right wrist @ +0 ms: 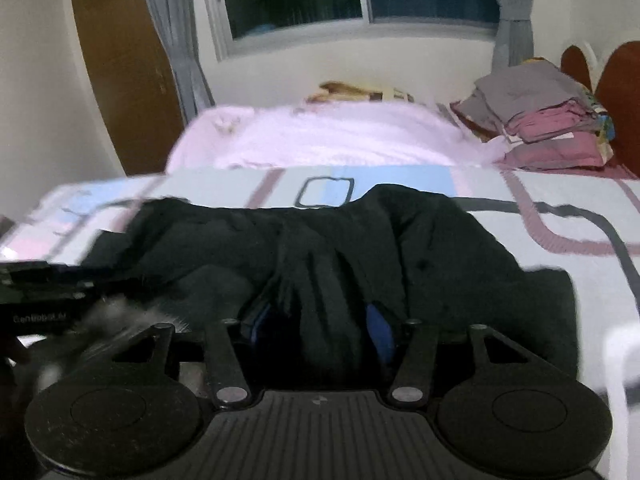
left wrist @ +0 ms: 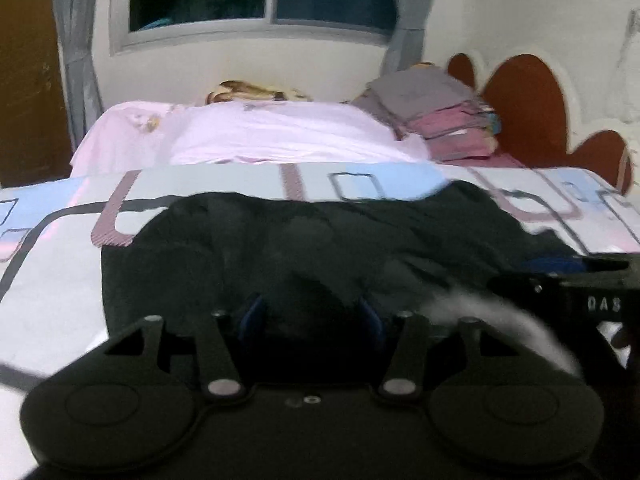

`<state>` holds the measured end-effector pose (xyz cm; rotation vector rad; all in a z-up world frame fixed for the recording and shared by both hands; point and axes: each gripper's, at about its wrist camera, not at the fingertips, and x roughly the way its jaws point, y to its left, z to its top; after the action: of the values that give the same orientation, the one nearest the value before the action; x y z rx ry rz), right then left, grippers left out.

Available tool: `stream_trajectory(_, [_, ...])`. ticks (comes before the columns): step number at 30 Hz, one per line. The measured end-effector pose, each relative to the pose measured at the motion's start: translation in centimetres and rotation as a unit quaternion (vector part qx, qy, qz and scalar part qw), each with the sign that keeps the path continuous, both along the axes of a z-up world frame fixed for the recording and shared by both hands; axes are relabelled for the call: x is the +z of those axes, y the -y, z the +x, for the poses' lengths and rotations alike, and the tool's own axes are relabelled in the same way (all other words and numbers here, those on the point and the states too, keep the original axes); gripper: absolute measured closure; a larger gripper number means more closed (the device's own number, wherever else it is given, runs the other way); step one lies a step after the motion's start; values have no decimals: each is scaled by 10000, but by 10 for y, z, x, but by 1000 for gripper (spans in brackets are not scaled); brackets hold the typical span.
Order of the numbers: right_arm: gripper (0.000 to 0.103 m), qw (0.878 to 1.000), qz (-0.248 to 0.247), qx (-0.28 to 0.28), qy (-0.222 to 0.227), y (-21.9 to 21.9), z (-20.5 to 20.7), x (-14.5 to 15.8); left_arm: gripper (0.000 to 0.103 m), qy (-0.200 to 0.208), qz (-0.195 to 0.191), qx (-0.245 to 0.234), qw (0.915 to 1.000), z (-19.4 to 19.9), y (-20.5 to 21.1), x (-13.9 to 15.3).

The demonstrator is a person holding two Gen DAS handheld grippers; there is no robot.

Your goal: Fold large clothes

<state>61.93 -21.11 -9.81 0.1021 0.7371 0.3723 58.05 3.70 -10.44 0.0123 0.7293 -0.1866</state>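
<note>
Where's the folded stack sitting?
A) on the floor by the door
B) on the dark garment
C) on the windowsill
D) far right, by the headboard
D: the stack rests at the bed's far right, next to the headboard, well beyond the dark garment.

white letters "das" stand on the black body of the right gripper (left wrist: 592,300) at the frame edge. a faint, blurred label on the left gripper (right wrist: 36,312) cannot be read surely.

A black garment (right wrist: 360,248) lies on a bedsheet (right wrist: 560,216) of white, blue and pink with mauve bands.
</note>
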Motion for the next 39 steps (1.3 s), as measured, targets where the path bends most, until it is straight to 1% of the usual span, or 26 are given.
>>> stream_trajectory(1, [50, 10000, 34, 13, -25, 2, -12, 3, 44, 22, 56, -54, 10000, -11, 3, 1])
stream_trajectory(2, [50, 9999, 83, 47, -102, 2, -21, 4, 40, 21, 100, -123, 9999, -22, 5, 2])
stream_trajectory(3, [50, 9996, 21, 103, -273, -1, -27, 2, 38, -31, 126, -126, 9998, -30, 7, 0])
stream_trajectory(4, [50, 9987, -157, 166, -447, -7, -30, -3, 42, -191, 108, -108, 9997, -34, 7, -6])
stream_trajectory(5, [50, 9976, -334, 268, -542, -15, -33, -9, 42, -373, 141, -96, 9992, -33, 9, -14])
stream_trajectory(6, [50, 9960, -531, 343, -626, -22, -33, -17, 41, -468, 277, -90, 9985, -33, 12, -23])
stream_trajectory(7, [50, 9953, -610, 356, -661, -27, -31, -23, 40, -491, 417, -110, 9979, -31, 14, -31])
stream_trajectory(8, [50, 9949, -684, 345, -662, -31, -29, -27, 40, -510, 412, -74, 9978, -29, 13, -36])
stream_trajectory(11, [51, 9941, -904, 291, -529, -42, -28, -36, 40, -606, 200, 66, 9979, -20, 9, -43])
stream_trajectory(14, [51, 9945, -902, 262, -472, -40, -29, -41, 38, -662, 153, 60, 9977, -15, 9, -45])
stream_trajectory(17, [50, 9929, -1039, 245, -531, -46, -30, -37, 38, -855, 232, 7, 9961, -9, 11, -41])
stream_trajectory(19, [50, 9921, -1090, 211, -589, -45, -32, -25, 37, -864, 369, -75, 9955, -13, 13, -33])
stream_trajectory(20, [50, 9933, -1027, 126, -512, -33, -38, -16, 36, -823, 374, -54, 9959, -21, 12, -26])
stream_trajectory(21, [50, 9950, -909, 35, -422, -27, -45, -8, 30, -728, 312, -42, 9968, -31, 8, -17])
stream_trajectory(22, [50, 9968, -685, -14, -409, -16, -54, 0, 19, -610, 260, -40, 9978, -41, 3, -11])
stream_trajectory(23, [50, 9977, -502, -47, -458, -6, -61, 5, 14, -473, 283, 31, 9985, -54, -2, -5])
stream_trajectory(25, [50, 9983, -202, -219, -496, 20, -78, 13, 10, -319, 357, 92, 9988, -81, -16, 3])
stream_trajectory(26, [50, 9978, -62, -309, -588, 37, -89, 14, 9, -322, 391, 136, 9986, -94, -24, 4])
stream_trajectory(27, [44, 9966, 35, -398, -717, 52, -98, 15, 9, -360, 458, 188, 9981, -106, -32, 4])
stream_trajectory(28, [36, 9958, 143, -476, -770, 68, -112, 15, 10, -400, 503, 188, 9978, -120, -39, 4])
stream_trajectory(29, [29, 9956, 209, -530, -743, 81, -126, 15, 10, -429, 500, 156, 9977, -134, -46, 3])
stream_trajectory(30, [29, 9947, 226, -660, -761, 95, -141, 14, 15, -487, 486, 160, 9975, -149, -55, -1])
stream_trajectory(31, [29, 9934, 285, -752, -824, 107, -153, 13, 23, -585, 497, 214, 9968, -161, -61, -5])
stream_trajectory(32, [30, 9918, 375, -870, -853, 121, -170, 11, 24, -641, 489, 250, 9964, -172, -66, -9])
stream_trajectory(36, [30, 9863, 603, -1200, -958, 153, -225, 5, 24, -528, 353, 533, 9966, -219, -81, -12])
stream_trajectory(39, [30, 9858, 552, -1214, -1024, 164, -267, 1, 20, -512, 513, 603, 9955, -257, -85, -12])
